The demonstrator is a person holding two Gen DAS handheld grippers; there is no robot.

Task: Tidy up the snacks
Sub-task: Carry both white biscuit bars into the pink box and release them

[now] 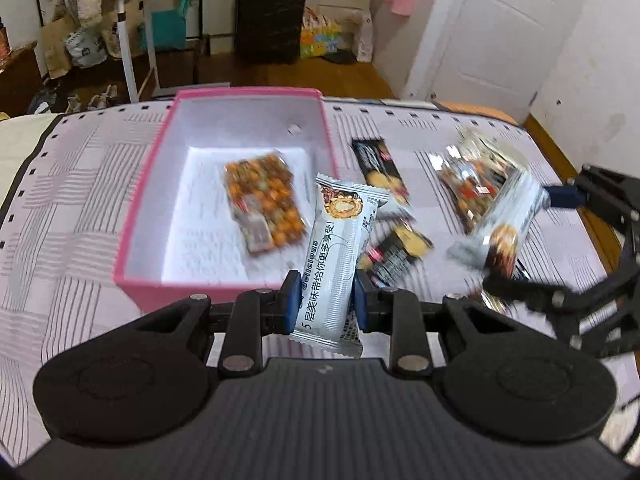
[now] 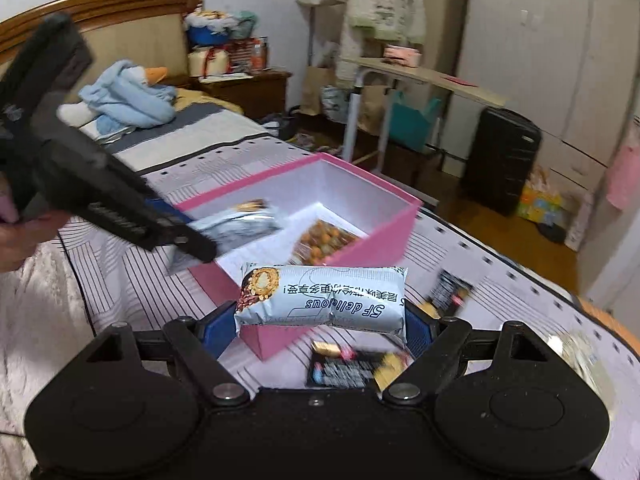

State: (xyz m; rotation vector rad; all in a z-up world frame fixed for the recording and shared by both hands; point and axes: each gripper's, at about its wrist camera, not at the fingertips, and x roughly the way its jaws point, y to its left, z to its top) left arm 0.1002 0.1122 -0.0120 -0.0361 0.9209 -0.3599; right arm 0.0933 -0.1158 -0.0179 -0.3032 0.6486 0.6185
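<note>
- Left gripper [image 1: 326, 300]: clamped across the short width of a white snack bar [image 1: 340, 256], which is held lengthwise, its far end pointing to 12 o'clock over the near right corner of the box.
- Right gripper [image 2: 320, 326]: jaws set wide, yet both blue pads are pressed on the ends of a second white snack bar [image 2: 322, 300], which is carried crosswise at the near side of the box.
- Pink box [image 1: 150, 160]: open, white inside, set on a striped bedspread [image 1: 72, 184] at 11 o'clock of the left gripper.
- Box contents: one orange-patterned packet [image 1: 262, 200] is seen flat on the floor.
- Loose stock: dark wrappers [image 1: 380, 172] and a clear-wrapped pack [image 1: 476, 176] are scattered at 1 to 2 o'clock; the exact count is blurred, perhaps four.
- Step in hand, as judged: both bars are being carried to the box.
- Handling advice: each bar is best lowered alongside the orange packet, parallel to the long wall, and released only once low inside. The two grippers are best brought in one at a time, so that collision over the opening is avoided.
</note>
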